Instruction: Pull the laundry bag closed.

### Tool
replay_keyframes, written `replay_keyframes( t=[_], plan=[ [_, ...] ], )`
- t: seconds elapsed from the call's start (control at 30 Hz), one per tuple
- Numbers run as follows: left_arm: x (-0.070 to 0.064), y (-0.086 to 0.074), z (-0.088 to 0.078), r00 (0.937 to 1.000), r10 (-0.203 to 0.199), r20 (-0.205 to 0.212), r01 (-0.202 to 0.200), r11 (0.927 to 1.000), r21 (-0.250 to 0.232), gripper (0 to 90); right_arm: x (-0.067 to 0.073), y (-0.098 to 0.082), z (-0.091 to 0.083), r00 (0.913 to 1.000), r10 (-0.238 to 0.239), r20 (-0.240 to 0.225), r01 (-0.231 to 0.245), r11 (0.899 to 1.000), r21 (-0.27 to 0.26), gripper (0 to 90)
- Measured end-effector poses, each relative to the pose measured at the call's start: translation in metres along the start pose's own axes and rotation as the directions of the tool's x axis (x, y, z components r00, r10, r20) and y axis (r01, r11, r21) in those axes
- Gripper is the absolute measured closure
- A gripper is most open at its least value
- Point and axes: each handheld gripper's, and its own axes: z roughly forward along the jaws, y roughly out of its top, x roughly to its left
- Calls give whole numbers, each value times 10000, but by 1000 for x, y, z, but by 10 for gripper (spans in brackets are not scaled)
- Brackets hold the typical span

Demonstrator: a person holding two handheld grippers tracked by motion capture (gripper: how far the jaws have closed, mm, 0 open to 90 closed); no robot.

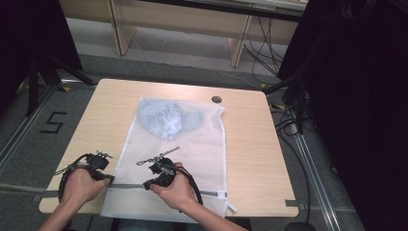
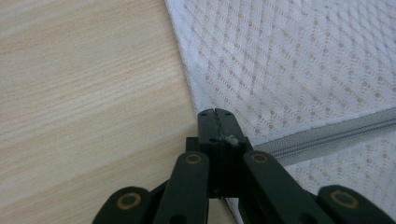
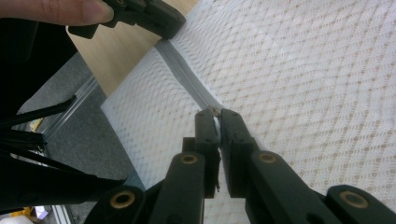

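Mesh laundry bag [image 1: 192, 144] laid flat at frame centre, blue garment [image 1: 166, 119] inside its upper part. Left gripper [image 2: 215, 114] clamped on bag edge at zipper [image 2: 327, 135] end, likely as anchor. Right gripper [image 3: 215, 112] clamped on zipper pull [image 3: 214, 110], lower centre, likely for sliding.

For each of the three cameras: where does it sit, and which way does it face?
High view: above the person's side, facing forward and down on the table; forearms and both hands show.
Left gripper view: on the left tongs, facing the mesh laundry bag's edge.
Right gripper view: on the right tongs, facing along the zipper; a fingertip shows.
Shared: bag and zipper.
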Motion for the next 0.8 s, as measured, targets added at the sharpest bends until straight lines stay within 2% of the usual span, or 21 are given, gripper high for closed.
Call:
replay_keyframes(
  t=[0.2,0.33,0.37,0.4,0.63,0.8],
  plan=[
    [0,0,0,10000,-8,2,8,10000,11,900,-2,-1,-1,10000,-8,31,8,10000,-8,871],
    [0,0,0,10000,-9,-1,9,10000,9,900,-3,-2,-3,9999,98,75,-98,10000,8,871],
    [0,0,0,10000,-13,2,13,10000,-6,900,-2,-2,-4,9996,253,95,-254,9996,112,871],
    [0,0,0,10000,16,-13,-16,10000,-5,900,-4,-3,-4,10000,79,35,-79,10000,20,872],
    [0,0,0,10000,54,-16,-54,10000,-6,900,-6,-5,-6,9997,211,75,-212,9998,31,871],
    [0,0,0,10000,41,-10,-41,10000,-10,900,-7,-5,-7,10000,46,81,-46,10000,19,871]
  ],
)
